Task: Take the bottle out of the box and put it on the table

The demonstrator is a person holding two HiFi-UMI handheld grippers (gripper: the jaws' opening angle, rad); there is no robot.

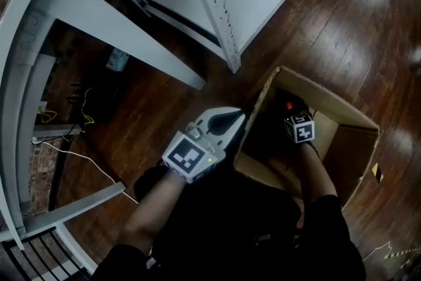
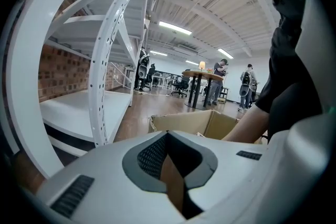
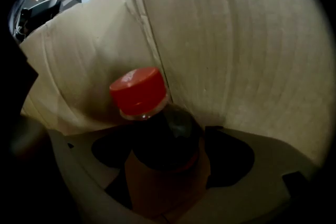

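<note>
Two hand-held grippers in view, one in each hand of a person in dark clothing.

1. White left gripper (image 1: 241, 120) with square-marker cube: held at the left side of the open brown cardboard box (image 1: 352, 145), on its upright left flap (image 1: 258, 102). Fingers together, clamped on the edge of that flap. Strip of brown cardboard visible between the pads in the left gripper view.

2. Light-shelled right gripper (image 3: 168, 157): lowered inside the box, with its marker cube (image 1: 300, 128) facing up in the head view. Bare forearm (image 1: 319, 174) reaching in over the near wall. Fingers spread wide apart, one on either side of the bottle, not closed on it.

3. Plastic bottle (image 3: 165, 136) of dark liquid, with red screw cap (image 3: 138, 91) and orange-brown label (image 3: 157, 181): inside the box, cap uppermost. Positioned in the far-left part of the interior, close to a corner where two cardboard walls meet, between the fingers of the right gripper.

4. Box: on the dark wooden plank floor (image 1: 342, 23), near and to the right of the foot of a white perforated metal shelving rack (image 1: 220, 3).

5. Far background, left gripper view: tall round table (image 2: 202, 76) with people (image 2: 247, 86) standing beside it, well apart from the box.
</note>
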